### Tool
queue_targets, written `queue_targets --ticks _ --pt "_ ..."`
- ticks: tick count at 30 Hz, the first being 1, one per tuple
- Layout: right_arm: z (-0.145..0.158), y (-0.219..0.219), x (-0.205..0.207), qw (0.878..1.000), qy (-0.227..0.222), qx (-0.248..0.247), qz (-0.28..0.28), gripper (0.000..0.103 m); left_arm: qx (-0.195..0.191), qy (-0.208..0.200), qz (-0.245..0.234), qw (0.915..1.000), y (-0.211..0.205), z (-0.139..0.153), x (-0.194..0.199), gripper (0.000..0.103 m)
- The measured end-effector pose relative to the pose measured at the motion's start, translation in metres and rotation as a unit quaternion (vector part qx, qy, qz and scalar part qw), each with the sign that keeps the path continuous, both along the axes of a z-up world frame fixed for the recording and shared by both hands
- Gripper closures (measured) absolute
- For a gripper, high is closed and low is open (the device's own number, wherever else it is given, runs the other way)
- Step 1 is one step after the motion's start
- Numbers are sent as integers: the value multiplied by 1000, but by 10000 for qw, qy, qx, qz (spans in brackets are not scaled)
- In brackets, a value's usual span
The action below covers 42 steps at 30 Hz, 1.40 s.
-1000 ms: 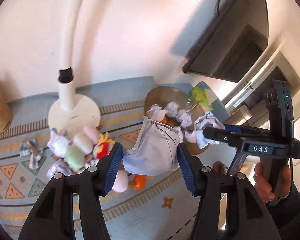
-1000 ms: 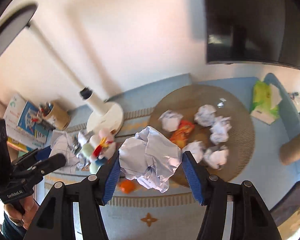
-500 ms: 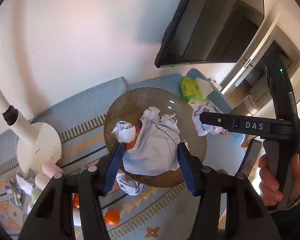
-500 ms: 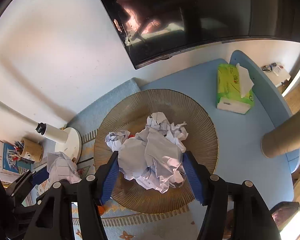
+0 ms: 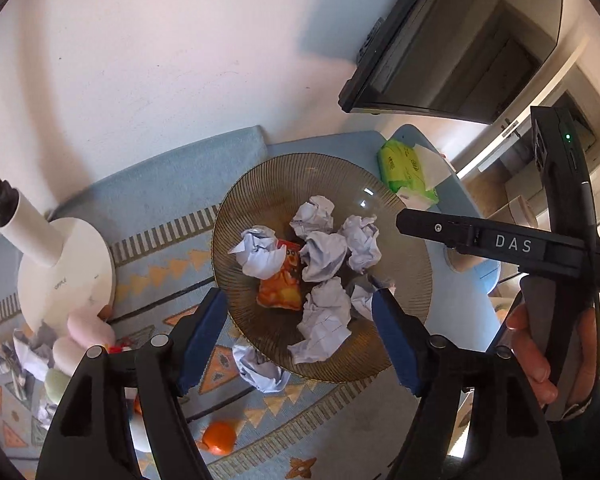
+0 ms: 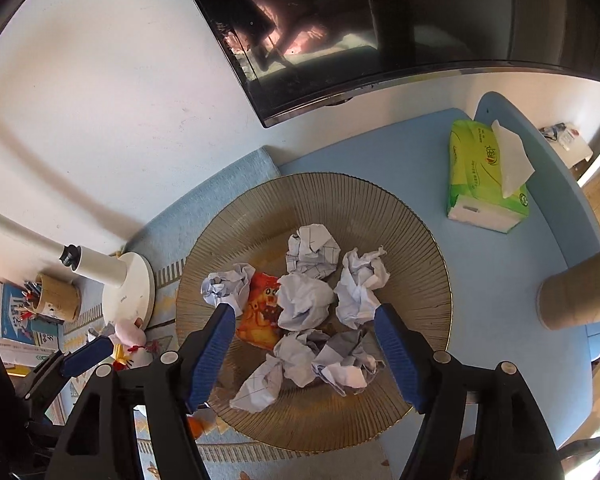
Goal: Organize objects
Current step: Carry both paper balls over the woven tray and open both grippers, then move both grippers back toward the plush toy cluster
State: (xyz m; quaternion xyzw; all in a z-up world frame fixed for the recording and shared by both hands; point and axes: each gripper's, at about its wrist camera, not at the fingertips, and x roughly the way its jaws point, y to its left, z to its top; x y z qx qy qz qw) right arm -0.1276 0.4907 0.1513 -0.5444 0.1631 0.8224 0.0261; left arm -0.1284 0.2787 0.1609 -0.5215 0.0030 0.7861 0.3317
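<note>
Both tongs, left tongs (image 5: 296,320) and right tongs (image 6: 304,344), have just been opening, empty above paper balls (image 6: 300,300) in the bowl (image 6: 412,240).

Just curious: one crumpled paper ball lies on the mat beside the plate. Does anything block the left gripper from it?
Nothing visible does. The paper ball lies uncovered beside the plate rim, near the left gripper, whose jaws have just been opening and hold nothing.

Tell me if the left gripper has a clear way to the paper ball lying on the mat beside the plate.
Probably yes: the paper ball lies uncovered just below the open left gripper, outside the plate.
</note>
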Motion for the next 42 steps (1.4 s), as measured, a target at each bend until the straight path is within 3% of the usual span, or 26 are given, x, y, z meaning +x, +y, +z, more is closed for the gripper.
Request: queue_targets --ticks 10,20,25,36,42 --pt "16 -67 45 9978 74 -120 652 32 142 76 446 9989 -50 22 45 30" --pt "5 -133 83 9914 -171 -211 1278 33 425 42 992 9941 -105 42 79 27" --pt "-4 -158 94 9881 -333 -243 1479 32 718 -311 1241 9892 -134 32 80 27" --pt "-38 -162 97 9894 -828 -296 1155 32 600 -629 2225 9711 -237 -7 88 27" --pt "-53 -194 90 9849 -982 -284 1399 32 281 -853 2398 9667 -273 -34 82 27"
